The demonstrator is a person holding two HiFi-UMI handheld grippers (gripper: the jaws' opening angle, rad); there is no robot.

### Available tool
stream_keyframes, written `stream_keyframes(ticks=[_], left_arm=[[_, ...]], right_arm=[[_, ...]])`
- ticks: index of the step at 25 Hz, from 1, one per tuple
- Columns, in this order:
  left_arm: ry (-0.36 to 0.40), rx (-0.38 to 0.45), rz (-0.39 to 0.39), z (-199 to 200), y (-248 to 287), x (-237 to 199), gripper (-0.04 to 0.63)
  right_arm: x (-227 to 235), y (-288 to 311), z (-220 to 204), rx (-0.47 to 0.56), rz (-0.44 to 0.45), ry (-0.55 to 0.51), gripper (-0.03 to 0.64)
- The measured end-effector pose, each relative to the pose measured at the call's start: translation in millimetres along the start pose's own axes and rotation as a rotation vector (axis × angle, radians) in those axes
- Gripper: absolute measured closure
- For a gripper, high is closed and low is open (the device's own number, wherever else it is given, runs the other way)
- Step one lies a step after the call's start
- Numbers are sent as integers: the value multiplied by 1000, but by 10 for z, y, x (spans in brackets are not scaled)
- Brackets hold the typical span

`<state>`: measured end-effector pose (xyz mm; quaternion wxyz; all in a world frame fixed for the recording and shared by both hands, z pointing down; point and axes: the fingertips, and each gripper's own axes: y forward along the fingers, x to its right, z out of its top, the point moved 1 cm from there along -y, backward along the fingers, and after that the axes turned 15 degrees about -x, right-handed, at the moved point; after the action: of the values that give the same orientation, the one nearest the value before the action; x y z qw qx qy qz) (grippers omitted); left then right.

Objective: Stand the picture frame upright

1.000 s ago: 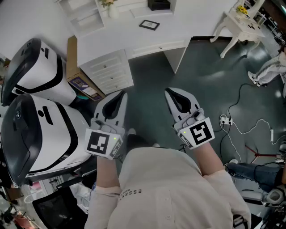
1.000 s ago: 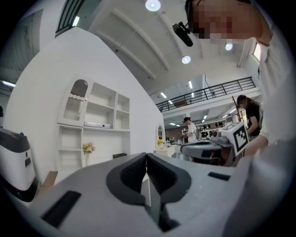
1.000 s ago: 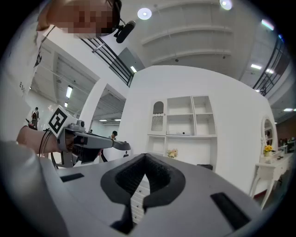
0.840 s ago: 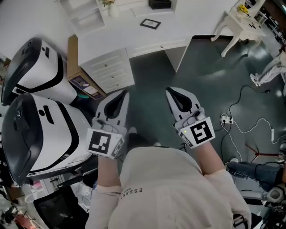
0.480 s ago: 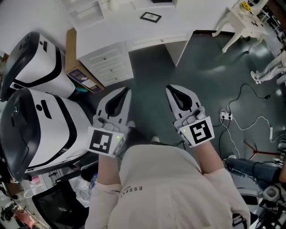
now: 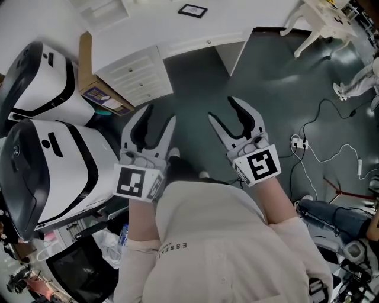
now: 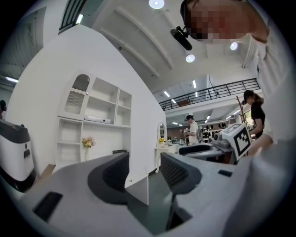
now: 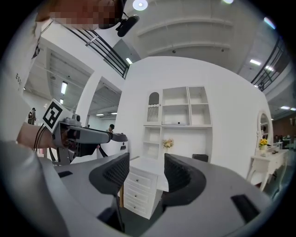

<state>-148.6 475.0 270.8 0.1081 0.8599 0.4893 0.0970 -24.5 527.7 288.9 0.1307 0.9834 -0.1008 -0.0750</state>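
Two white claws with black pads – the left claw (image 6: 160, 115) and the right claw (image 6: 222, 109) – both opening, with nothing between their jaws. One small black picture frame (image 6: 192, 10) on the one white worktop (image 6: 154, 29). Two large rounded white-and-black machine housings (image 6: 53, 171). One white drawer cabinet (image 6: 133, 74). One brown cardboard box (image 6: 86, 65). One small white table with curved legs (image 6: 323, 23). One white power strip (image 6: 295, 158) on the floor.
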Motion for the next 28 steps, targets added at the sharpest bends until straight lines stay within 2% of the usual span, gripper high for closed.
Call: stream_keyframes(ticks=[6,10,17,23,28], left_arm=[[33,-29,-31,31,383,-169,400],[23,-25,-59,87,722,-472,401],[-15,-7,-125,297,1387,-1286,402],[-5,-10,-186,480,1911,-2125,402],[21,-51,-226,490,2307,-2678,402]], right_arm=[[308,279,16,-1,-20,57,387],[503,628,82,-14,-36,57,387],[927,1494,337,-45,-88,85,387],[1203,2398,633,-67,-127,101,387],[1390,3032,764,-85,-154,116,387]])
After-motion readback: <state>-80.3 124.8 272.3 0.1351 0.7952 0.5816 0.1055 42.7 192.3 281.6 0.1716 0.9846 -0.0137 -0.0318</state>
